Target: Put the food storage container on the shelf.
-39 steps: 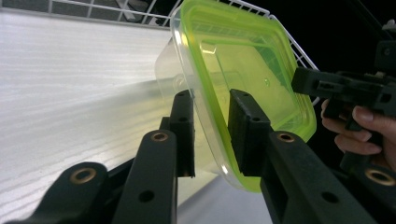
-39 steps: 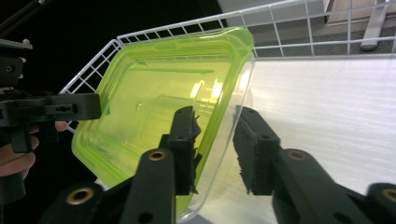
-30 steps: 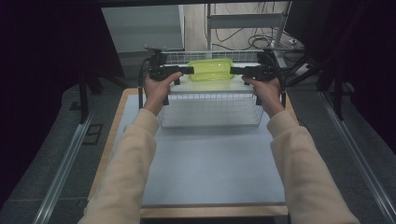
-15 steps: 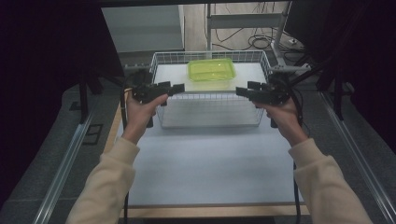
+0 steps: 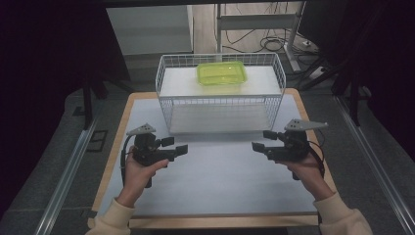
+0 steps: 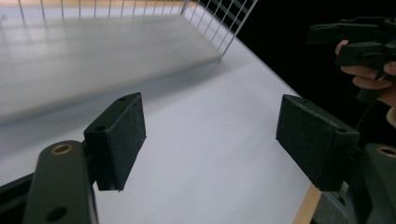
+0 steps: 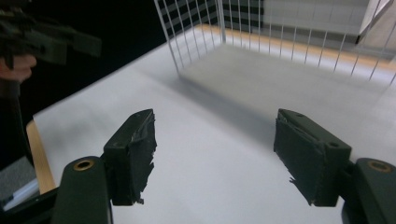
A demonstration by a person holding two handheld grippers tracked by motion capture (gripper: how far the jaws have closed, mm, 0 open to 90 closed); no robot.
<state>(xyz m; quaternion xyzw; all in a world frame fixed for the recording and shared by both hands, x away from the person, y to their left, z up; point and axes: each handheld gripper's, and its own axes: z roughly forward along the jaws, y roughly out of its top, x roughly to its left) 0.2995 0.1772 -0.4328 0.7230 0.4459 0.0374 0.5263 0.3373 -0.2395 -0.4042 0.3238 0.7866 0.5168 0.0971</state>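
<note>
A lime-green lidded container (image 5: 221, 73) rests on the top shelf of a white wire rack (image 5: 220, 95) at the back of the table. My left gripper (image 5: 180, 145) hovers over the white mat in front of the rack's left corner, open, with nothing between its pads (image 6: 122, 133). My right gripper (image 5: 260, 141) hovers in front of the rack's right corner, also open and empty, its pads (image 7: 133, 151) wide apart. The two grippers point towards each other. The right gripper (image 6: 359, 39) also shows at the far right of the left gripper view.
The white mat (image 5: 220, 171) covers a wooden-edged table (image 5: 112, 161). The rack's lower shelf (image 5: 220, 119) is bare. Metal rails (image 5: 66, 171) run along both sides of the table. Cables and a table leg (image 5: 288, 39) lie on the floor behind.
Both grippers let go of the green container on the rack's top shelf, opened, and drew back towards me and down to the mat in front of the rack.
</note>
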